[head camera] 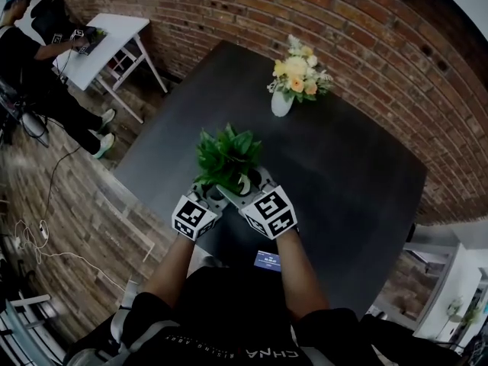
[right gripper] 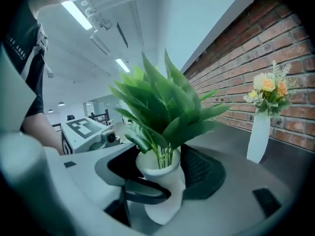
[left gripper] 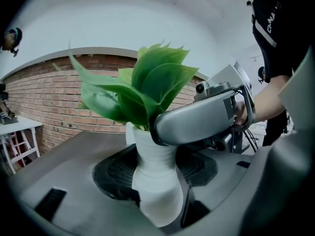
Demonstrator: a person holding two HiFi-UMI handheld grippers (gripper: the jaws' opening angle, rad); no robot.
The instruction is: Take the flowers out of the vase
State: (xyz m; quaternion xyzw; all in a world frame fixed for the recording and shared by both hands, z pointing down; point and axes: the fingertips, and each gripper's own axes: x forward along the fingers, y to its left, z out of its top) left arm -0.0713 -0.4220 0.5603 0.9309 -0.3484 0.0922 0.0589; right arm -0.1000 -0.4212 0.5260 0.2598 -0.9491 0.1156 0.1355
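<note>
A white vase [left gripper: 156,191] of green leaves [head camera: 226,158] stands on the dark table [head camera: 343,181] near its front edge. My left gripper [head camera: 216,189] is shut on the vase's body, with a pad on each side of it. In the right gripper view one of its dark fingers [right gripper: 142,191] wraps the vase [right gripper: 165,200] low down. My right gripper [right gripper: 160,168] is open. Its jaws stand wide at the vase's neck, below the leaves [right gripper: 162,107], and its pads do not press. One of its grey jaws crosses in front of the neck in the left gripper view.
A second white vase [head camera: 281,101] with yellow and white flowers [head camera: 300,75] stands at the table's far side by the brick wall [head camera: 366,44]. At the far left a person [head camera: 30,59] works at a white table [head camera: 107,44]. Cables lie on the floor [head camera: 46,235].
</note>
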